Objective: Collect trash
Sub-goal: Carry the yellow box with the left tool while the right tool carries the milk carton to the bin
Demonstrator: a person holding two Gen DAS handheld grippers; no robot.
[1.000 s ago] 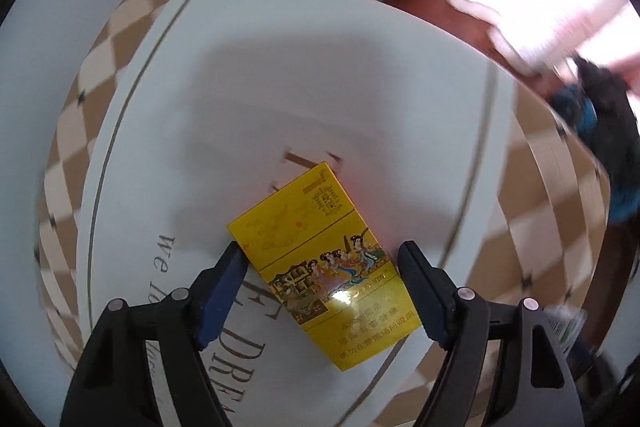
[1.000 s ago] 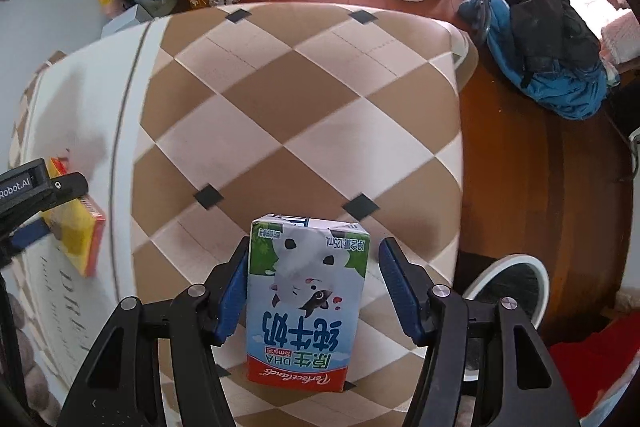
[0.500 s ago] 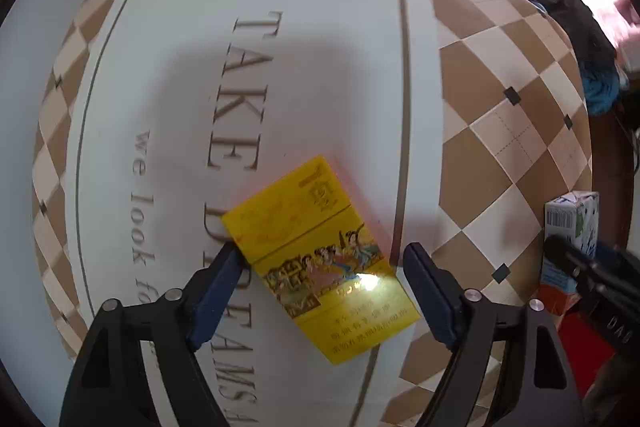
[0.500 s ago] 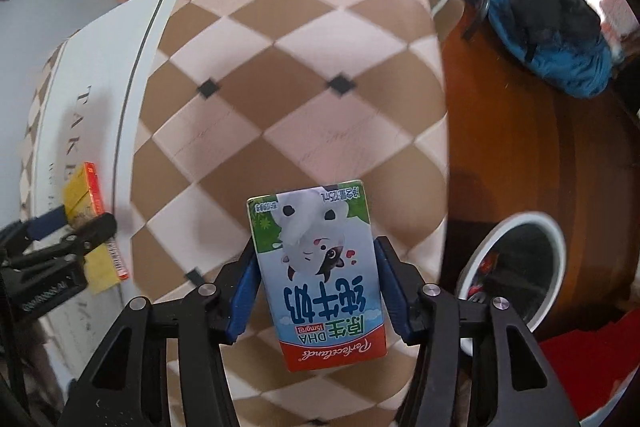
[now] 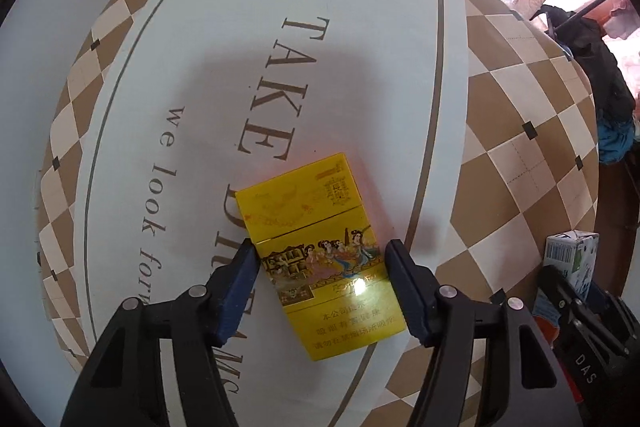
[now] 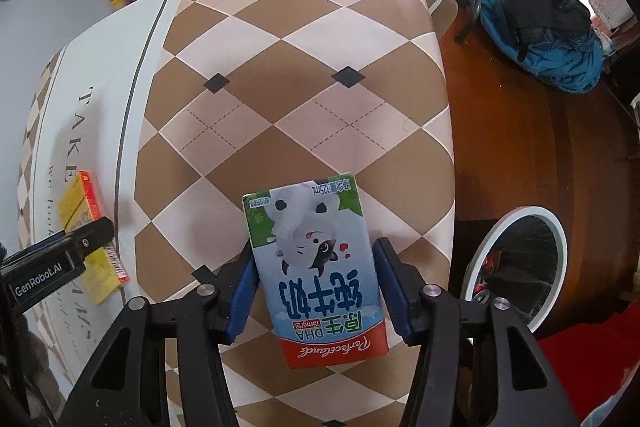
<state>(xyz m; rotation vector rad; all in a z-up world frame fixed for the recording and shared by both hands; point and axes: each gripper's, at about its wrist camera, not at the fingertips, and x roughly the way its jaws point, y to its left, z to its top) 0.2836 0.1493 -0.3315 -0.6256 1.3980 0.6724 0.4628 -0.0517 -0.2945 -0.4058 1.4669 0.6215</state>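
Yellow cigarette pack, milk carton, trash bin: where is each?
Yellow cigarette pack (image 5: 320, 251): left wrist view, printed front face.
Milk carton (image 6: 316, 267): right wrist view, front panel.
Trash bin (image 6: 516, 213): right wrist view, white rim.

Trash bin (image 6: 516, 269) partly behind right fingers (image 6: 394, 287); contents indistinct.

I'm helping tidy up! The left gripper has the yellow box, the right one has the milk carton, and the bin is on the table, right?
Almost. The bin stands on the floor beside the table, as the right wrist view shows. The left gripper has the yellow box; the right gripper has the milk carton.
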